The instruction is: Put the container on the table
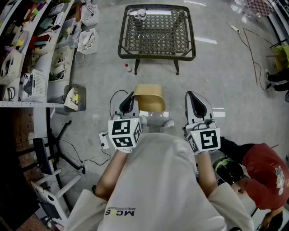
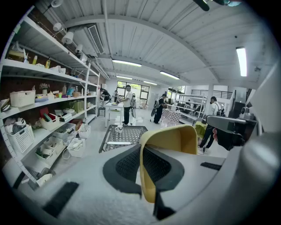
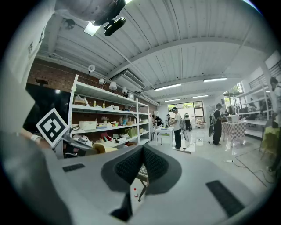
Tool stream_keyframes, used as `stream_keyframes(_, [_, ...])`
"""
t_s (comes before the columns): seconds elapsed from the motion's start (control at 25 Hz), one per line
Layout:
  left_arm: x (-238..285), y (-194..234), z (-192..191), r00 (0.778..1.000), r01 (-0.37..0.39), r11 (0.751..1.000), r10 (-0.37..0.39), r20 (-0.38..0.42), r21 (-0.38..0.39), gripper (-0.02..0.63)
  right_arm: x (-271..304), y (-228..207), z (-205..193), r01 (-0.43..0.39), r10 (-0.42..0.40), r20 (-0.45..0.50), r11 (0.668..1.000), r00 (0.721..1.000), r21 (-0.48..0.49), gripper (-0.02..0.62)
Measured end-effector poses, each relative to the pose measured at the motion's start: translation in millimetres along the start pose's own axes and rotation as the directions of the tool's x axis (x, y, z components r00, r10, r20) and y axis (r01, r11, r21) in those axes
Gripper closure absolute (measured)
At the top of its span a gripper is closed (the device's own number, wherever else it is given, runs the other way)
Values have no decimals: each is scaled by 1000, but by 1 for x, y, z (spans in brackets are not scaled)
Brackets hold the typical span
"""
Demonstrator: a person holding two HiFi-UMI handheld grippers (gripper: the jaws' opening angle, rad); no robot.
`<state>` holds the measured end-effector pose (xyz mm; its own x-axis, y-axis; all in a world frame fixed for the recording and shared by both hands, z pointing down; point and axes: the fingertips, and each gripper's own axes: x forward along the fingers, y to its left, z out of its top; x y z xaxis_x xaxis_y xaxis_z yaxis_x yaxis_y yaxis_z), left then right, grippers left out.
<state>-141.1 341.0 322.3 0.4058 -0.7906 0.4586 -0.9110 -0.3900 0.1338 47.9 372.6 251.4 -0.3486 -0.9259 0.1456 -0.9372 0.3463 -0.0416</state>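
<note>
A mustard-yellow container point(image 1: 149, 97) hangs in front of me above the floor, its rim pinched in my left gripper point(image 1: 131, 103). In the left gripper view the container's wall point(image 2: 169, 140) runs between the two black pads point(image 2: 127, 165), which are shut on it. My right gripper point(image 1: 197, 106) is beside it, to the right, shut with nothing between its pads point(image 3: 131, 167). The black metal mesh table point(image 1: 156, 31) stands ahead on the floor, with a white cup point(image 1: 141, 14) on its far edge. The same table point(image 2: 120, 134) shows in the left gripper view.
Shelves point(image 1: 36, 49) with white baskets and clutter line the left side. A stand with cables point(image 1: 67, 153) is on the floor at my lower left. A person in a red cap point(image 1: 266, 176) crouches at the lower right. Cables point(image 1: 250, 45) trail on the floor at upper right.
</note>
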Motion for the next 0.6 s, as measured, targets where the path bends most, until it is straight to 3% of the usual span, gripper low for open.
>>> stream_keyframes(0.6, [23, -59, -1, 999, -28, 1000, 28, -19, 14, 577, -27, -61, -14, -36, 32, 34, 995, 999, 96, 577])
